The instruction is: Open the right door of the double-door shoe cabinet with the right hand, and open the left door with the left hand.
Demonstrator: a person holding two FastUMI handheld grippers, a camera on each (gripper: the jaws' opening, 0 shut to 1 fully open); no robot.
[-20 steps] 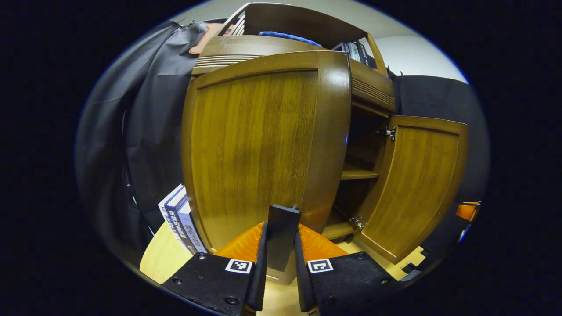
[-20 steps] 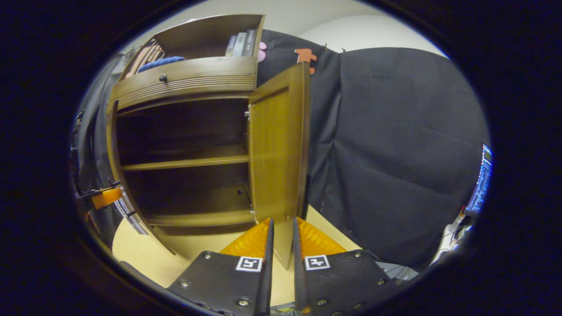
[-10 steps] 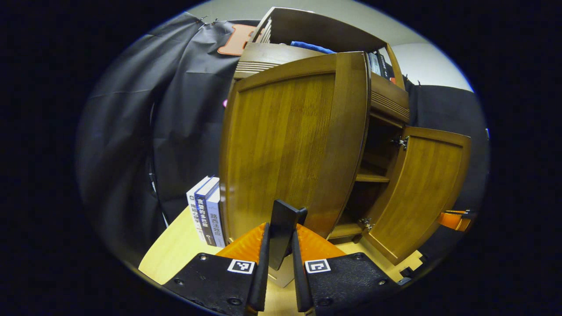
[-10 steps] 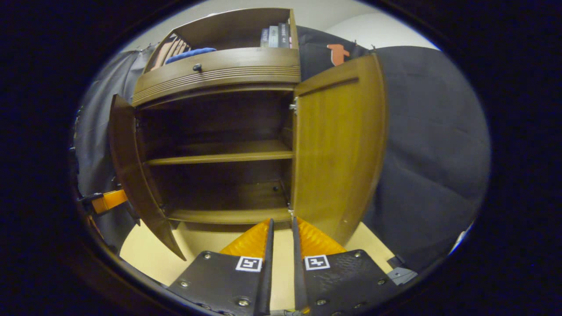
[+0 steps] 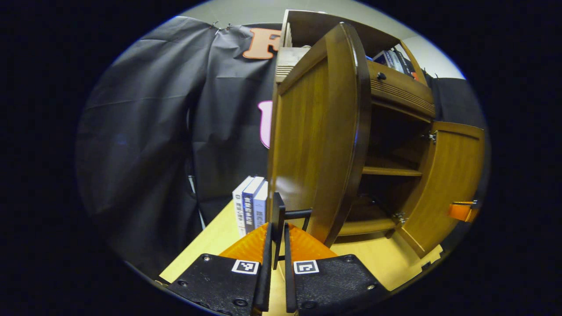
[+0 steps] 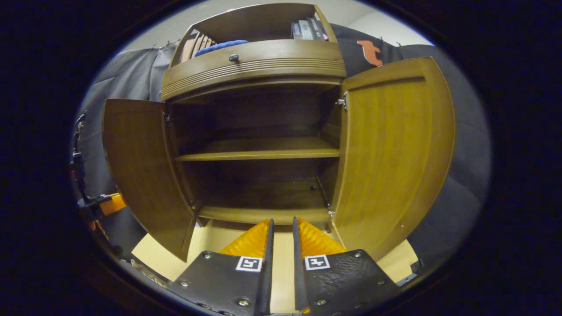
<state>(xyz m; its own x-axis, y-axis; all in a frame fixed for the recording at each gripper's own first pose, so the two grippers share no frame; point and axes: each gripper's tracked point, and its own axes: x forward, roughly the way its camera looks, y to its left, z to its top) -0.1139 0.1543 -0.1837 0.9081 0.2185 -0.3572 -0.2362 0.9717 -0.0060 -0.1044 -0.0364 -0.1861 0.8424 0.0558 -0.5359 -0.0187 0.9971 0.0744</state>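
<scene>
In the right gripper view the shoe cabinet (image 6: pixel 254 149) stands upright with both doors swung out. The left door (image 6: pixel 140 166) hangs at 9 o'clock and the right door (image 6: pixel 390 149) at 3 o'clock, each with its long axis vertical and its inner face turned toward the camera. A shelf (image 6: pixel 259 153) crosses the dark interior, and a drawer with a small knob (image 6: pixel 234 57) runs above it. The right gripper (image 6: pixel 281 230) sits at 6 o'clock with its fingers nearly together, nothing between them, just in front of the cabinet's bottom board and apart from the right door.

In the left gripper view the left door (image 5: pixel 316 145) is seen almost edge-on at 12 o'clock, with books (image 5: pixel 251 206) standing beside it at 9 o'clock. The left gripper (image 5: pixel 277 235) is pinched on the door's black handle (image 5: pixel 281 219) at 6 o'clock. The far door (image 5: pixel 452 175) is at 3 o'clock
</scene>
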